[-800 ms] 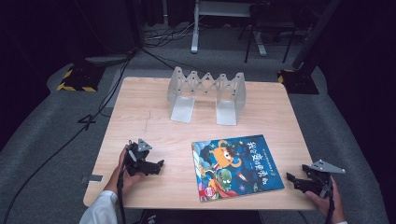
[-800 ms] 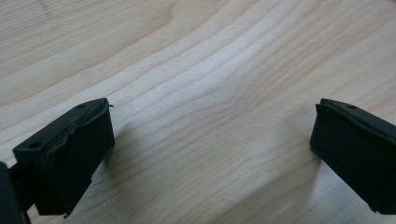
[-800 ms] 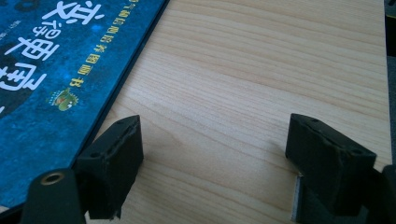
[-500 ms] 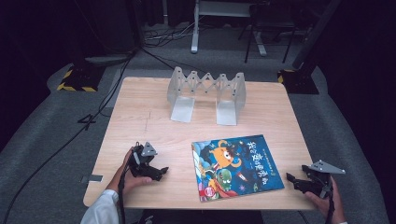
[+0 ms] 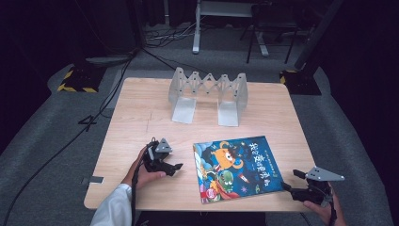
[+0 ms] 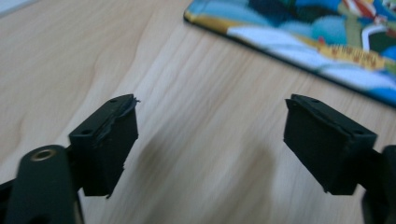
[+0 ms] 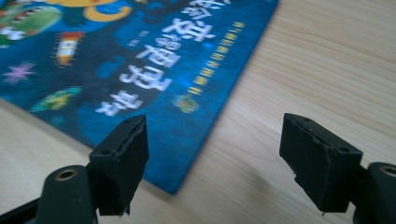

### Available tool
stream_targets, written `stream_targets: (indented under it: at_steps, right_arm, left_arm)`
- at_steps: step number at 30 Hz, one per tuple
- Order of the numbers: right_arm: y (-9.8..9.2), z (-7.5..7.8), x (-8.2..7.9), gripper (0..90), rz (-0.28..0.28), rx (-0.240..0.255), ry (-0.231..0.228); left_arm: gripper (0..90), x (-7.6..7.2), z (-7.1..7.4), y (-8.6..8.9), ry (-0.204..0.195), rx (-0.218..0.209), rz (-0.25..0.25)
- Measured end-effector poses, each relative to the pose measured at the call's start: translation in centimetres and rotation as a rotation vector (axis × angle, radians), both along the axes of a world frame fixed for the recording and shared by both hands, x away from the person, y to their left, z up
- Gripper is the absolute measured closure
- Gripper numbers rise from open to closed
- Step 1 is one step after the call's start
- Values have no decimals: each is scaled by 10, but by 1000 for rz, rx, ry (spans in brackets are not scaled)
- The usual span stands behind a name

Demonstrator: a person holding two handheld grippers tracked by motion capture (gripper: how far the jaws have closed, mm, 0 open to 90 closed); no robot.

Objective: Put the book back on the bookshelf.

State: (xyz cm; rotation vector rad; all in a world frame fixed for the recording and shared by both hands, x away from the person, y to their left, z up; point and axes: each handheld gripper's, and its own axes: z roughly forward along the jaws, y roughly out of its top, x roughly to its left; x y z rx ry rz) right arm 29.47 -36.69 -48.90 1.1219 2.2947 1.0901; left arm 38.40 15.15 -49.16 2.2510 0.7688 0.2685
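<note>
A picture book (image 5: 235, 167) with a blue cartoon cover lies flat on the wooden table (image 5: 141, 117), near its front edge. My left gripper (image 5: 175, 167) rests low over the table just left of the book, pointing toward it. In the left gripper view its jaws (image 6: 210, 135) stand open over bare wood, with the book's edge (image 6: 327, 42) ahead at the upper right. My right gripper (image 5: 288, 182) hovers at the book's near right corner. In the right gripper view it (image 7: 212, 154) is open, and the book's corner (image 7: 140, 60) lies below the left jaw, untouched.
A grey accordion-style rack (image 5: 208, 89) with two flat feet stands at the back middle of the table. Dark floor with cables surrounds the table, and a white sleeve (image 5: 110, 209) comes in at the bottom left.
My left gripper has slid to the right, closer to the book's left edge. The right gripper has stayed about where it was.
</note>
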Motion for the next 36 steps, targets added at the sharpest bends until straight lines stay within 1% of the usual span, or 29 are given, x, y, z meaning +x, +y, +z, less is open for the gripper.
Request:
stream_targets:
  at_steps: [1, 2, 3, 4, 6, 9, 10, 11, 12, 13, 14, 15, 17, 18, 19, 21, 23, 24, 25, 26, 29, 31, 36]
  right_arm:
    - [3, 0, -1, 237, 16, 3, 4]
    - [6, 0, -2, 234, 32, 2, 9]
    - [11, 0, -3, 234, 51, -1, 8]
    - [14, -1, -4, 235, 65, 2, 13]
    - [18, -3, -5, 264, 87, 0, 20]
    - [23, -6, -8, 271, 110, -15, 26]
    - [24, -7, -8, 266, 115, -17, 26]
    - [24, -8, -9, 267, 112, -23, 22]
    - [24, -8, -9, 267, 112, -23, 22]
    - [24, -8, -9, 267, 106, -22, 24]
    - [23, -9, -9, 262, 102, -13, 31]
    - [22, -11, -9, 262, 100, -19, 37]
    - [24, -13, -8, 254, 81, -36, 43]
    - [24, -13, -8, 249, 82, -44, 44]
    - [26, -13, -8, 239, 86, -54, 42]
    - [28, -13, -8, 227, 89, -58, 39]
    - [29, -13, -7, 216, 90, -63, 43]
    - [29, -13, -7, 210, 88, -65, 46]
    - [30, -13, -6, 197, 86, -70, 47]
    - [32, -13, -6, 183, 84, -74, 49]
    - [34, -12, -4, 168, 86, -80, 53]
    - [35, -12, -2, 163, 90, -84, 62]
    - [41, -12, 1, 157, 100, -87, 63]
  left_arm:
    - [148, 3, 1, -6, -3, -9, -10]
    - [172, 3, 1, -6, -3, -9, -10]
    - [160, 7, 3, -15, -10, -14, -26]
    - [159, 9, 3, -22, -17, -18, -32]
    - [158, 18, 2, -40, -31, -25, -56]
    - [158, 26, -1, -55, -28, -22, -71]
    - [161, 29, -1, -61, -29, -7, -76]
    - [160, 29, -1, -61, -29, -7, -76]
    - [160, 32, -2, -65, -31, -3, -80]
    - [160, 36, -2, -69, -21, -3, -84]
    - [161, 40, -2, -73, -20, -4, -86]
    - [160, 42, -1, -75, -19, -5, -85]
    - [160, 46, -1, -80, -32, -8, -85]
    - [159, 51, -3, -84, -4, -3, -96]
    - [160, 55, -5, -87, 11, -1, -103]
    - [159, 59, -7, -90, 48, -30, -115]
    - [155, 62, -9, -94, 59, -47, -127]
    - [156, 63, -10, -95, 75, -58, -140]
    - [143, 62, -11, -96, 70, -60, -158]
    - [142, 61, -11, -97, 68, -54, -165]
    - [138, 60, -11, -96, 71, -53, -157]
    - [138, 57, -11, -92, 69, -54, -160]
    - [138, 51, -11, -81, 67, -53, -158]
